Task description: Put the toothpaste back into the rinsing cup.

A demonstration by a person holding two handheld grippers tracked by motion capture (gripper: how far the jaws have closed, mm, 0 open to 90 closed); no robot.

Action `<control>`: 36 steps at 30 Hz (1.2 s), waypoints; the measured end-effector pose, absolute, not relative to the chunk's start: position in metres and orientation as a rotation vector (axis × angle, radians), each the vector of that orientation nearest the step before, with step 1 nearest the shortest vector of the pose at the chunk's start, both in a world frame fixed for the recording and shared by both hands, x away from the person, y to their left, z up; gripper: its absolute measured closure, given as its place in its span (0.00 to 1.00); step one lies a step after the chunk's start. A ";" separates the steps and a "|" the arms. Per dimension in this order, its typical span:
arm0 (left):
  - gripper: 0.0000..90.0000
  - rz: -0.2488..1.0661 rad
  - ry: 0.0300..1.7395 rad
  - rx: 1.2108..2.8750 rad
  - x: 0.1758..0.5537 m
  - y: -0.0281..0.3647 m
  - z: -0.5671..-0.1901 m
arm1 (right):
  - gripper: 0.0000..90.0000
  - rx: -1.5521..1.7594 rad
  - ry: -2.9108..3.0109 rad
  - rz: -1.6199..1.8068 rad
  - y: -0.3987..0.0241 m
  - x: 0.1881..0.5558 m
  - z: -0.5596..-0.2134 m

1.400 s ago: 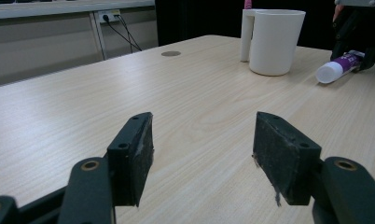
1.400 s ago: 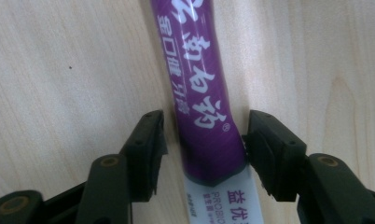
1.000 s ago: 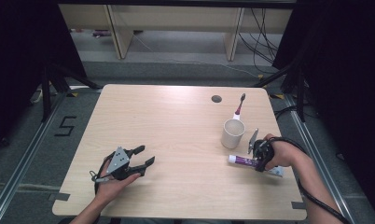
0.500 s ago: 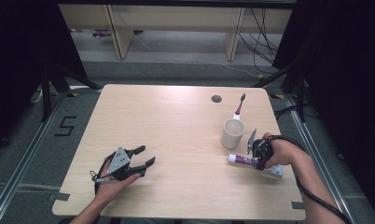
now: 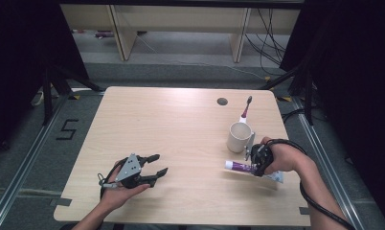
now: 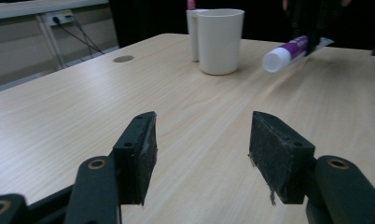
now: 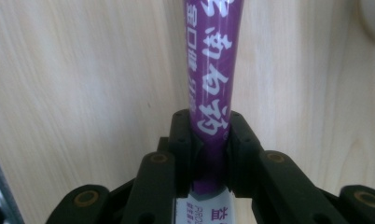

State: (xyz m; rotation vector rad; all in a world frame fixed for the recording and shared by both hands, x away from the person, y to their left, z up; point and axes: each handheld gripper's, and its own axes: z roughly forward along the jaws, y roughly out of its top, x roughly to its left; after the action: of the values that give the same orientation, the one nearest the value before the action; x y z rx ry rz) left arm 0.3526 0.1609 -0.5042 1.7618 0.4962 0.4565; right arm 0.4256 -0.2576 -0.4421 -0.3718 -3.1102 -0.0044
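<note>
Since the earlier frame your right gripper (image 7: 207, 154) is closing its jaws on the toothpaste tube (image 7: 209, 84), now pinched near its crimped tail and tilting clear of the table (image 5: 181, 124), so you are handling a light, soft, squeezable body, while your left gripper (image 6: 202, 154) is idling wide open and empty.

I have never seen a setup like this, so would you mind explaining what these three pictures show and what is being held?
A person sits at a wooden table and works with a hand-held two-jaw gripper in each hand. The high view looks down from above; the other two pictures come from cameras riding on each gripper, looking along its black jaws. The left gripper hangs open over bare table. The right gripper has just closed on a purple toothpaste tube, which the left gripper view shows tilted, its white cap end off the table. Beside it stands a white cup, with a toothbrush behind it.
</note>
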 end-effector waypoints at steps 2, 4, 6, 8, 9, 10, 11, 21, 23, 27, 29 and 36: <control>0.45 0.442 0.469 1.787 0.351 0.155 -0.500 | 0.84 -0.315 -3.123 -0.012 -0.248 0.423 -0.437; 0.44 0.425 0.443 1.801 0.351 0.149 -0.497 | 0.84 -0.301 -3.133 -0.012 -0.241 0.421 -0.434; 0.43 0.416 0.418 1.807 0.351 0.143 -0.494 | 0.84 -0.257 -3.145 -0.033 -0.231 0.418 -0.429; 0.42 0.411 0.388 1.819 0.352 0.136 -0.491 | 0.84 -0.185 -3.155 -0.064 -0.222 0.417 -0.425; 0.42 0.413 0.377 1.830 0.352 0.134 -0.490 | 0.84 -0.152 -3.159 -0.084 -0.218 0.417 -0.423; 0.41 0.410 0.360 1.834 0.352 0.130 -0.488 | 0.84 -0.155 -3.162 -0.073 -0.215 0.416 -0.421; 0.41 0.404 0.342 1.830 0.354 0.127 -0.487 | 0.84 -0.140 -3.161 -0.079 -0.210 0.415 -0.419; 0.38 0.377 0.223 1.885 0.357 0.096 -0.477 | 0.84 -0.016 -3.158 -0.117 -0.169 0.409 -0.410; 0.38 0.373 0.208 1.892 0.358 0.092 -0.477 | 0.84 0.021 -3.159 -0.109 -0.162 0.409 -0.410; 0.38 0.359 0.178 1.919 0.360 0.084 -0.479 | 0.84 0.067 -3.145 -0.104 -0.149 0.408 -0.412; 0.39 0.354 0.164 1.928 0.360 0.081 -0.480 | 0.84 0.136 -3.152 -0.124 -0.142 0.409 -0.414; 0.45 0.338 0.129 1.959 0.362 0.073 -0.487 | 0.84 0.104 -3.140 -0.088 -0.131 0.406 -0.413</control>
State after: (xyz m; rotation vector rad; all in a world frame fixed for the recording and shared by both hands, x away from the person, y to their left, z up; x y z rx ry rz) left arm 0.3625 0.0725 -0.4869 1.9588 0.1286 0.3381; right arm 0.4056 -0.1306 -0.4128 0.1040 -3.1405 -0.0880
